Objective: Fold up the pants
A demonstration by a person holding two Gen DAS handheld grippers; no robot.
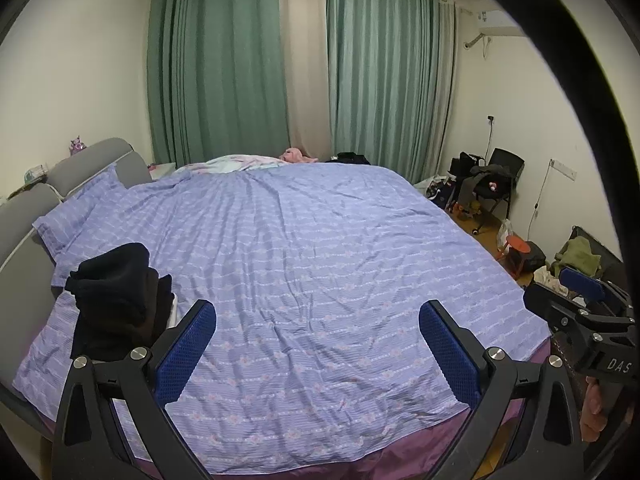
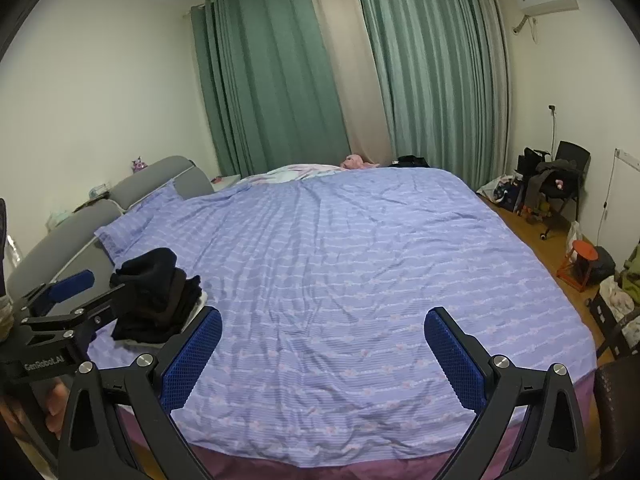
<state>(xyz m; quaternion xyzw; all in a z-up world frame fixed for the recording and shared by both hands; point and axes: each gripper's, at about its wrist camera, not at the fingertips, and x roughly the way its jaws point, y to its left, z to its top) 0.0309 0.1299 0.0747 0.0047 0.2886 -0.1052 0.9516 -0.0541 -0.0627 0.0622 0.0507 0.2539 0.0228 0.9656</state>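
Note:
A stack of folded dark pants (image 1: 116, 296) sits on the left side of the purple-covered bed (image 1: 320, 248), near the headboard. It also shows in the right wrist view (image 2: 156, 300). My left gripper (image 1: 318, 344) is open and empty, held above the bed's near edge, right of the stack. My right gripper (image 2: 322, 350) is open and empty, also above the near edge. The right gripper shows at the far right of the left wrist view (image 1: 592, 320). The left gripper shows at the far left of the right wrist view (image 2: 64, 300).
A grey headboard (image 1: 36, 208) and purple pillows (image 1: 80, 208) lie at the left. Green curtains (image 1: 240, 68) hang behind. A chair with clothes (image 1: 492, 184), an orange stool (image 1: 516, 248) and bags stand on the wood floor at the right.

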